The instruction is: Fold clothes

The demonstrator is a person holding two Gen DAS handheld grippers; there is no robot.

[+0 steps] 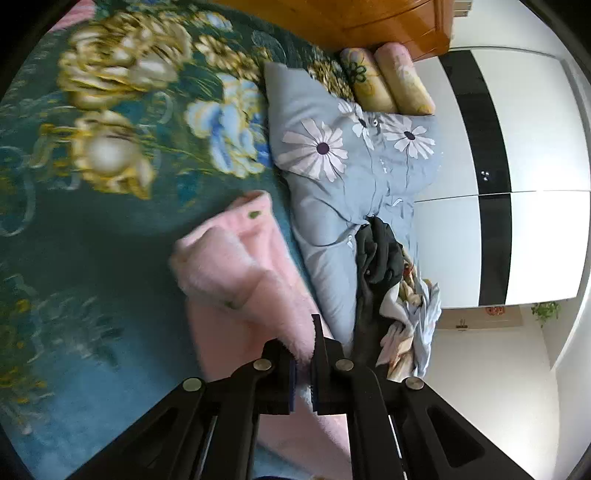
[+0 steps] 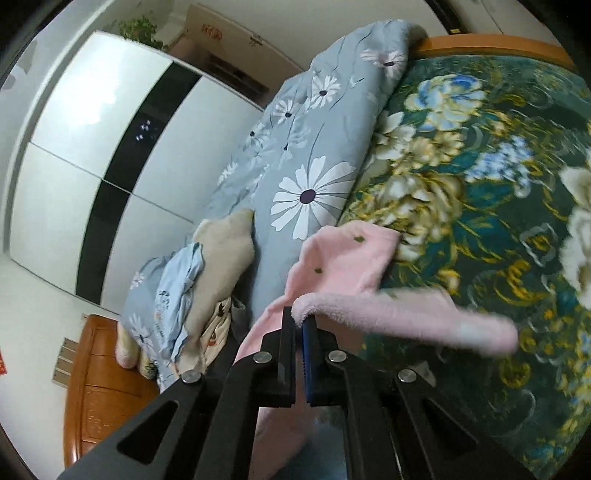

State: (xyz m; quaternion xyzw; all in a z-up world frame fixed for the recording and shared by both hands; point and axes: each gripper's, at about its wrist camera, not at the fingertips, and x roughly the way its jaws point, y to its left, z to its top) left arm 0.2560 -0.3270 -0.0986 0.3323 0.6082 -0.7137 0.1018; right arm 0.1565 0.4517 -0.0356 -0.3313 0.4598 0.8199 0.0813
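Note:
A fluffy pink garment [image 1: 240, 266] with small green dots lies partly lifted over the dark green floral bedspread [image 1: 92, 221]. My left gripper [image 1: 304, 354] is shut on one edge of it, fabric bunched between the jaws. In the right wrist view the same pink garment [image 2: 347, 254] hangs from my right gripper [image 2: 301, 325], which is shut on a fleecy hem; a blurred strip of it stretches to the right. The bedspread [image 2: 480, 184] lies beneath.
A grey-blue daisy-print quilt [image 1: 343, 166] [image 2: 306, 155] lies along the bed's side. A heap of dark and light clothes [image 1: 391, 280] sits by it, also seen as beige and blue pieces [image 2: 207, 266]. Two rolled pillows [image 1: 388, 77], a wooden headboard [image 1: 369, 22] and a white wardrobe [image 2: 92, 147] stand beyond.

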